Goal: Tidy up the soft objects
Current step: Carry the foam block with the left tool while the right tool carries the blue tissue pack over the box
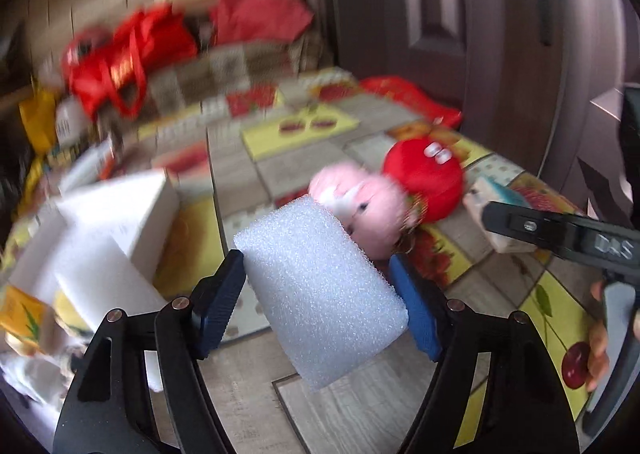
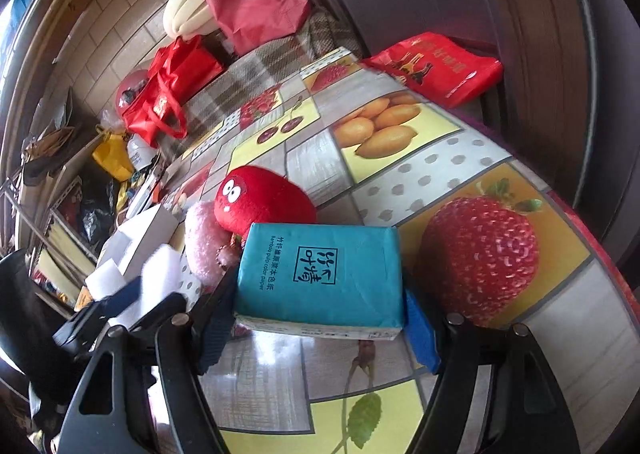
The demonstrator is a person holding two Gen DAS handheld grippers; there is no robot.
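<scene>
The left gripper (image 1: pixel 320 290) has its blue pads pressed against the two sides of a white foam block (image 1: pixel 320 294), jaws roughly half open and clamped on it; the block sits tilted between them above the table (image 1: pixel 360 414). No earlier view is at hand, so only the grip itself can be told. Just beyond the foam lie a pink plush toy (image 1: pixel 360 209) and, touching it on the far right side, a red plush toy (image 1: pixel 424 177) with white eyes. To the left of the foam stands an open white box (image 1: pixel 120 213).

The right gripper (image 2: pixel 320 318) holds a teal tissue pack (image 2: pixel 320 274) across its width, jaws about half open with the blue pads against the pack's left and right ends. The pack's near edge looks raised a little above the fruit-print tablecloth (image 2: pixel 480 254); whether its far edge rests on the cloth cannot be told. The red plush sits just behind the pack, the pink one at its left.

At the table's far side are red bags (image 2: pixel 168 93) and a flat red bag (image 2: pixel 440 65) on the right corner.
</scene>
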